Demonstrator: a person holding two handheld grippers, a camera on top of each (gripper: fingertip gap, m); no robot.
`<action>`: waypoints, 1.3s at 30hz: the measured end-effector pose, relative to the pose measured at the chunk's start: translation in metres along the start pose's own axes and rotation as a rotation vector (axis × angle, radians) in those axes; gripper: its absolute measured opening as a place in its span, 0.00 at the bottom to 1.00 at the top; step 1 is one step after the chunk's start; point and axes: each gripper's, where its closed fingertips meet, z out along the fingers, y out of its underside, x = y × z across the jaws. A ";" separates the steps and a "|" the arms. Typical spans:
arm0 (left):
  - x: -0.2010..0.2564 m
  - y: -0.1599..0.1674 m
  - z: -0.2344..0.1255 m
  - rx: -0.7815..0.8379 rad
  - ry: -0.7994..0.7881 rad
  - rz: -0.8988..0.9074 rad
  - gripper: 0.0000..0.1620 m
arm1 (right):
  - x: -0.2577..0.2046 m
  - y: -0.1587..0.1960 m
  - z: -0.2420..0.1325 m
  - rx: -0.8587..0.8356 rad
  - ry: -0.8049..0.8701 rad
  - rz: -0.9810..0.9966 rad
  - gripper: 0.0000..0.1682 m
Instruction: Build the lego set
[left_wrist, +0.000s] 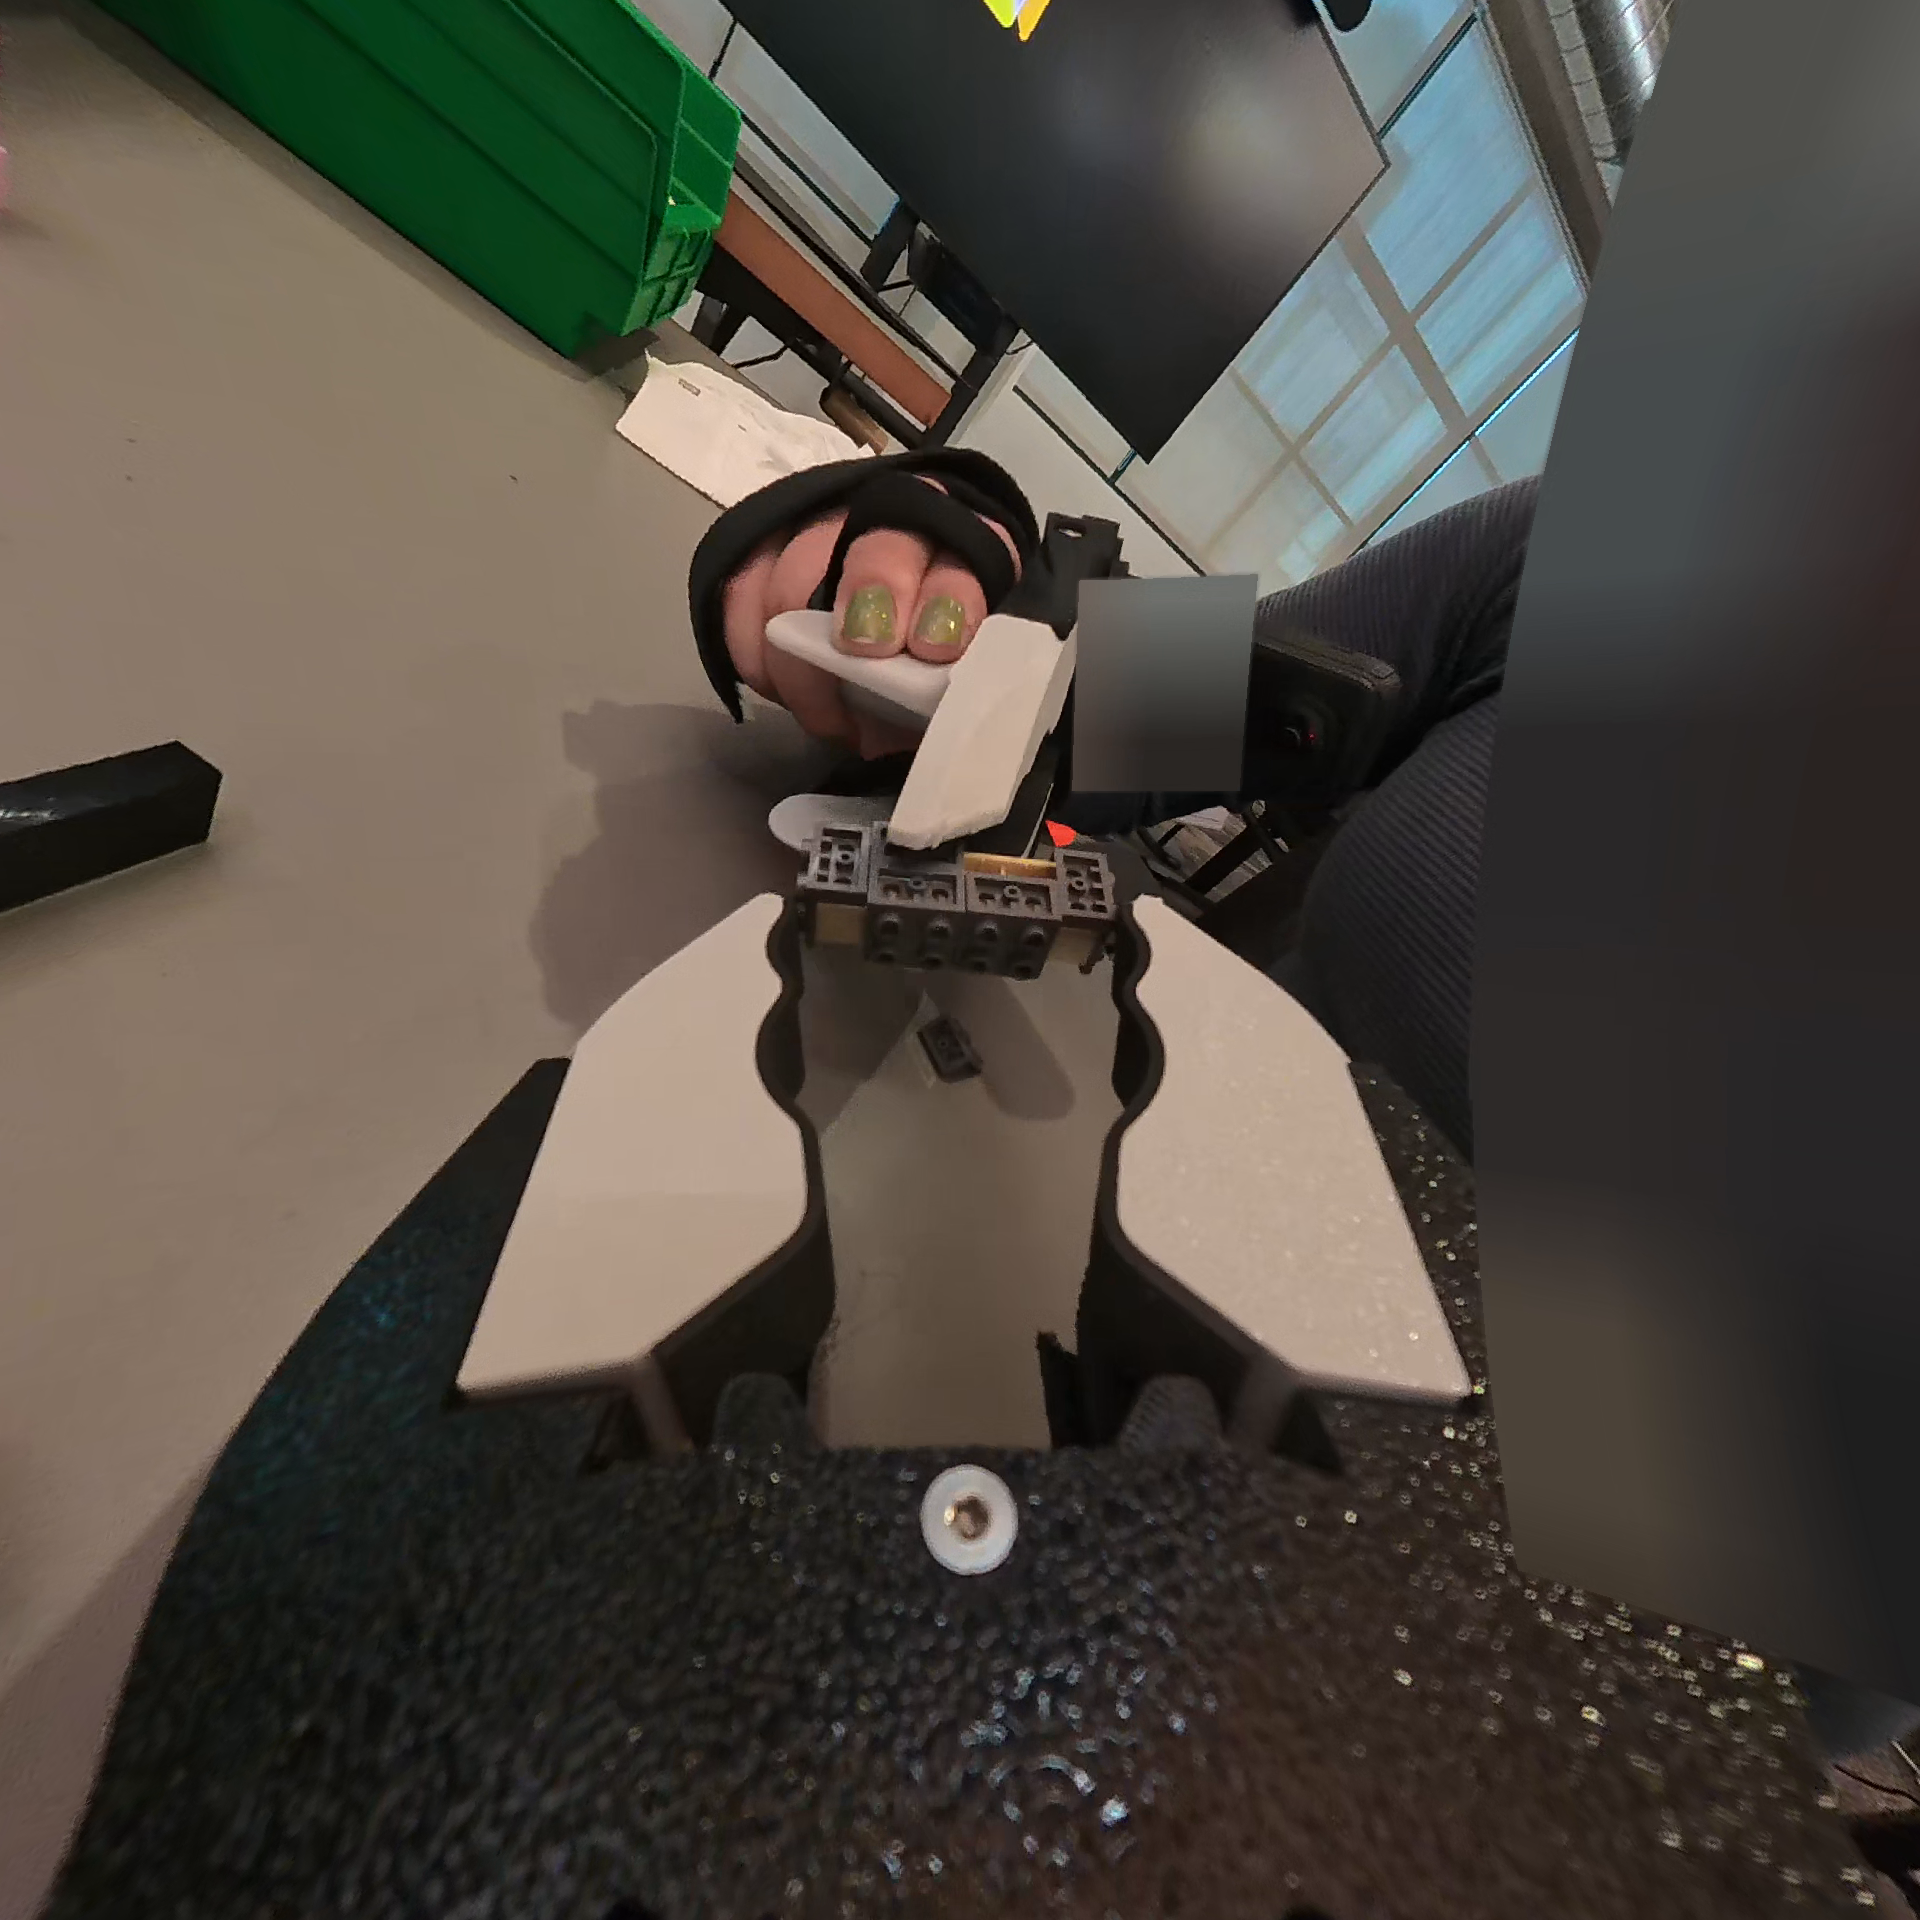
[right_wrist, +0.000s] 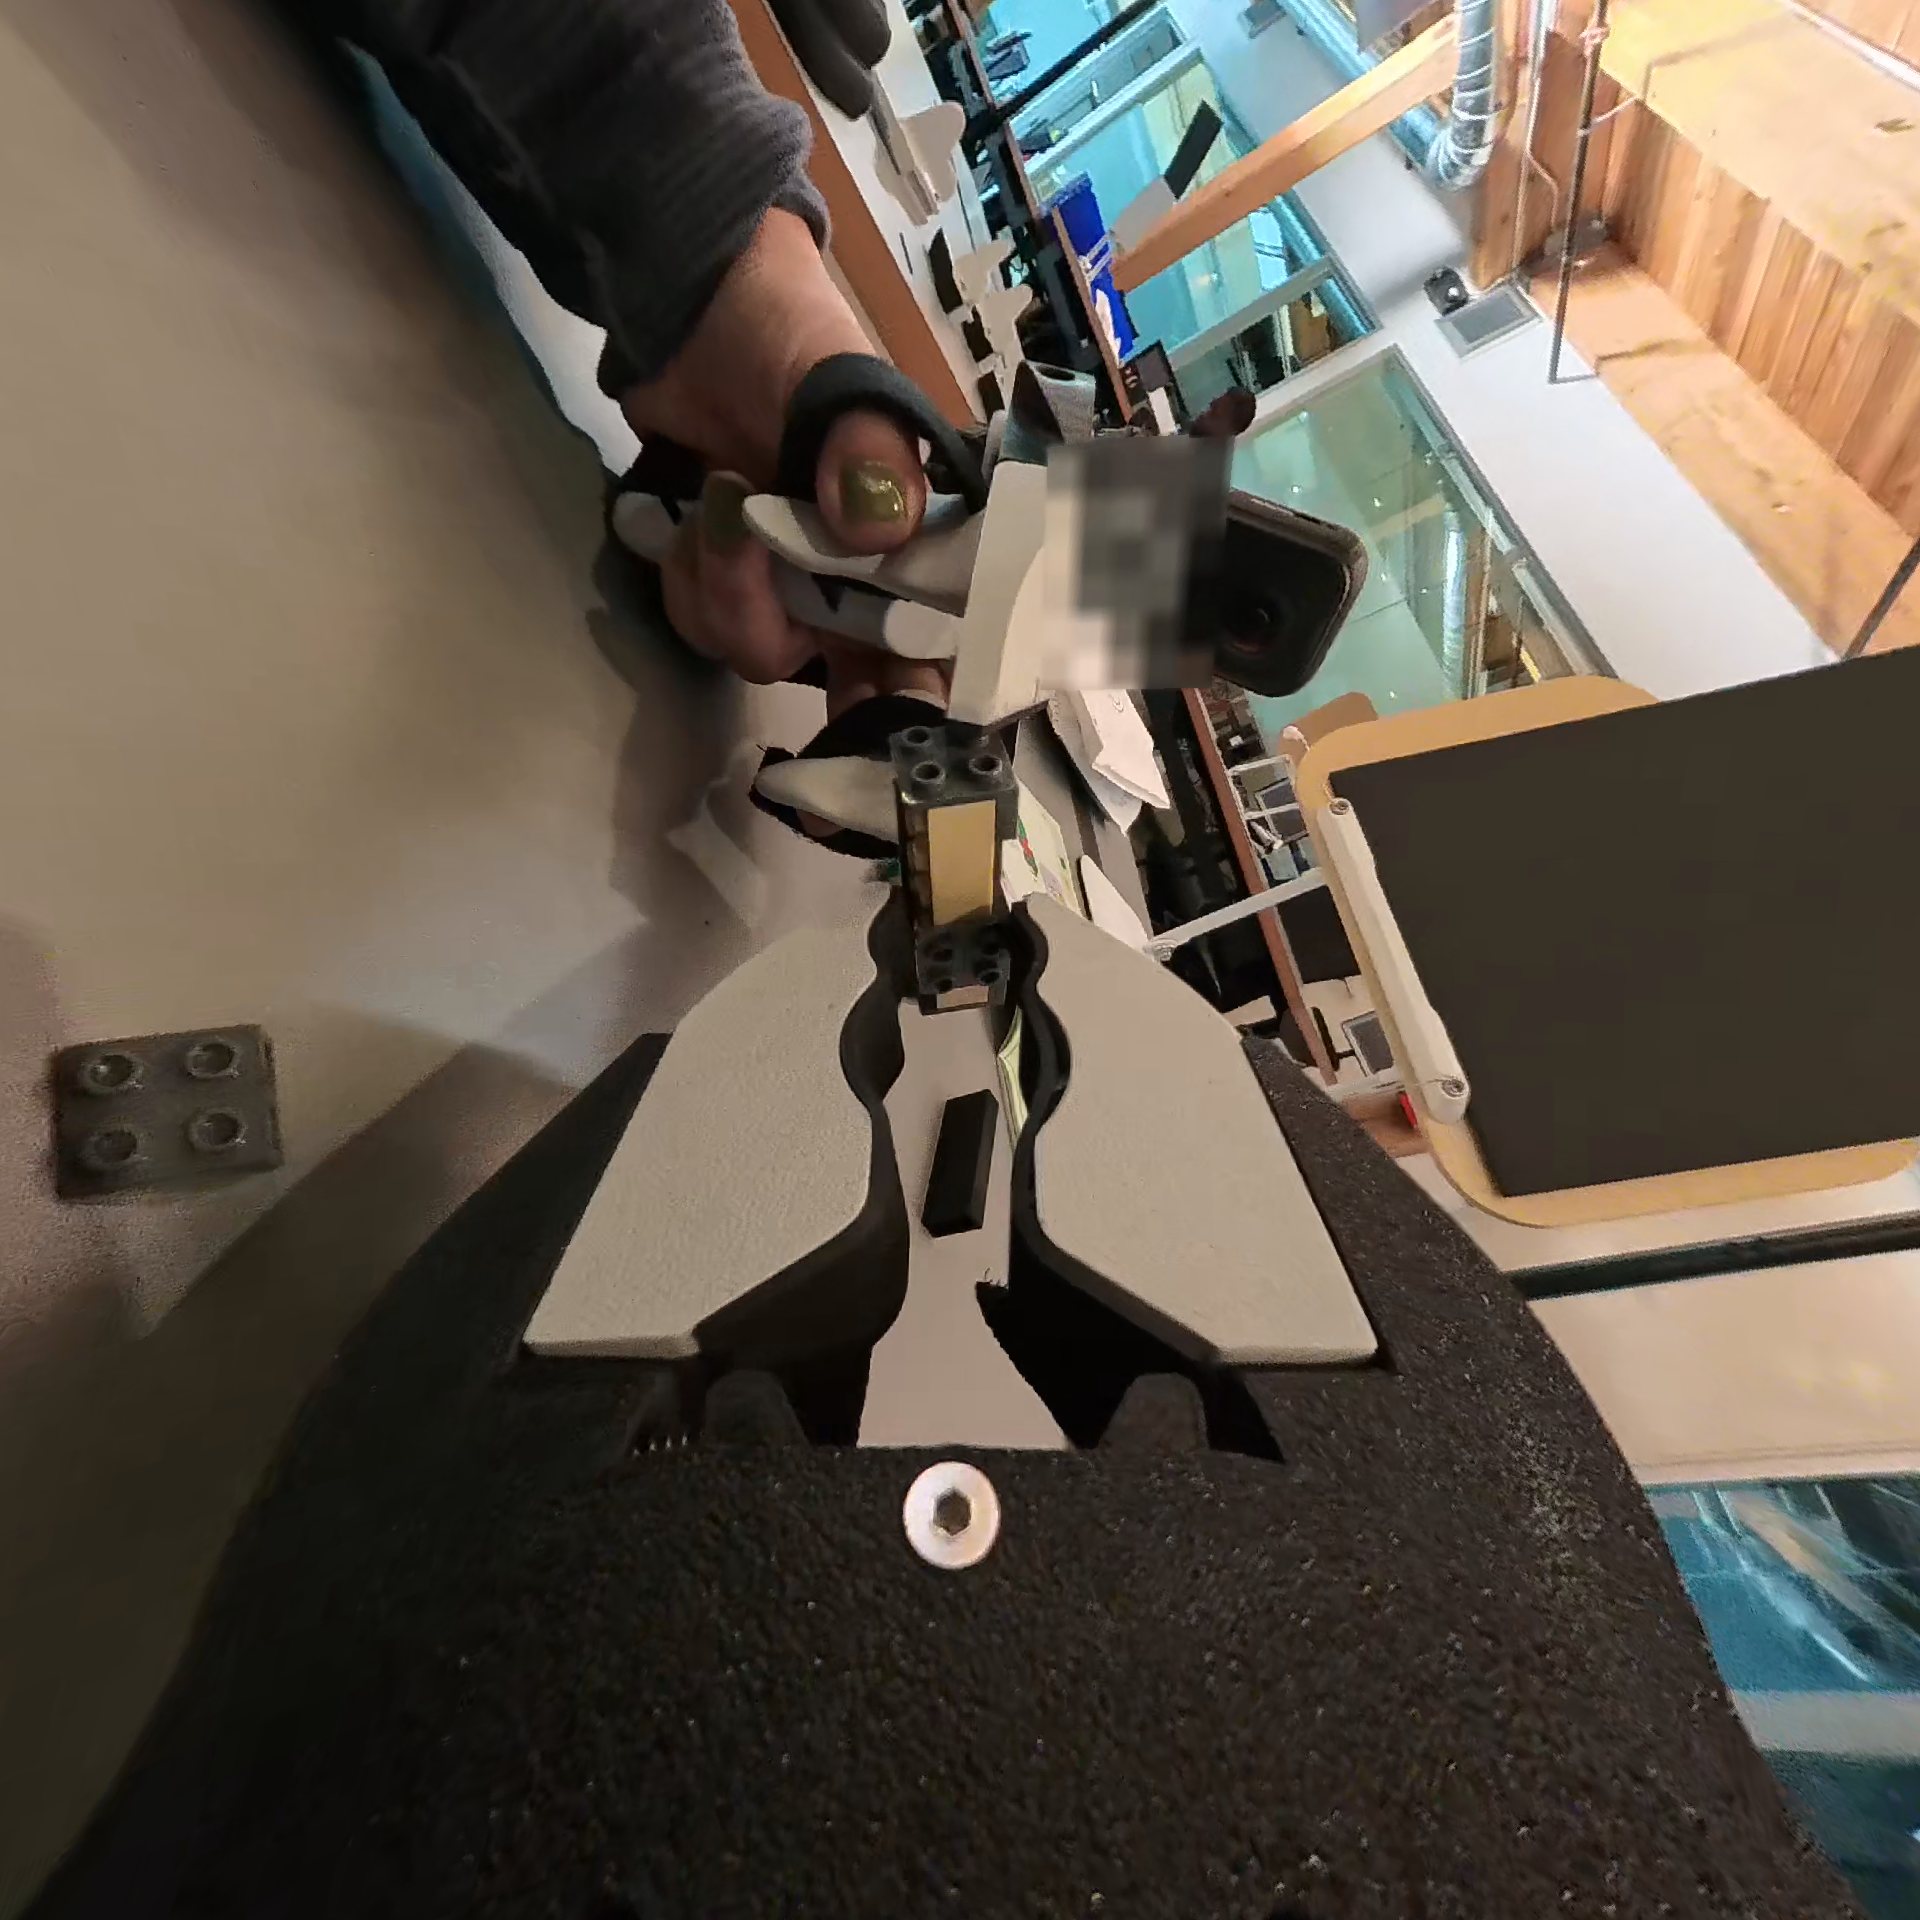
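A dark grey Lego assembly (left_wrist: 956, 914) with tan side panels is held above the table between both grippers. My left gripper (left_wrist: 956, 927) is shut on it, one fingertip on each end. In the left wrist view, the right gripper's white finger (left_wrist: 977, 727) comes down onto its top edge. In the right wrist view the assembly (right_wrist: 951, 862) runs away from the camera, studs showing at its far end. My right gripper (right_wrist: 961, 961) is shut on its near end. The left gripper's white fingers (right_wrist: 821, 784) flank its far end. A hand holds each tool.
A small dark brick (left_wrist: 951, 1044) lies on the grey table (left_wrist: 312, 623) under the assembly. A grey four-stud plate (right_wrist: 166, 1107) lies at the left. A black bar (left_wrist: 104, 821) lies on the table. Green bins (left_wrist: 468, 156) and paper (left_wrist: 727, 426) sit at the far edge. The tips of both grippers are at nearly the same place.
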 end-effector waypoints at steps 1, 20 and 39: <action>0.000 -0.001 0.000 0.004 -0.003 0.000 0.35 | 0.000 0.001 0.000 -0.002 0.002 0.003 0.10; 0.001 -0.004 0.004 0.029 -0.021 0.040 0.38 | 0.002 -0.002 0.002 0.006 0.034 0.000 0.10; 0.002 -0.026 -0.017 0.185 -0.089 0.205 0.37 | -0.013 0.044 -0.033 -0.050 -0.411 0.607 0.20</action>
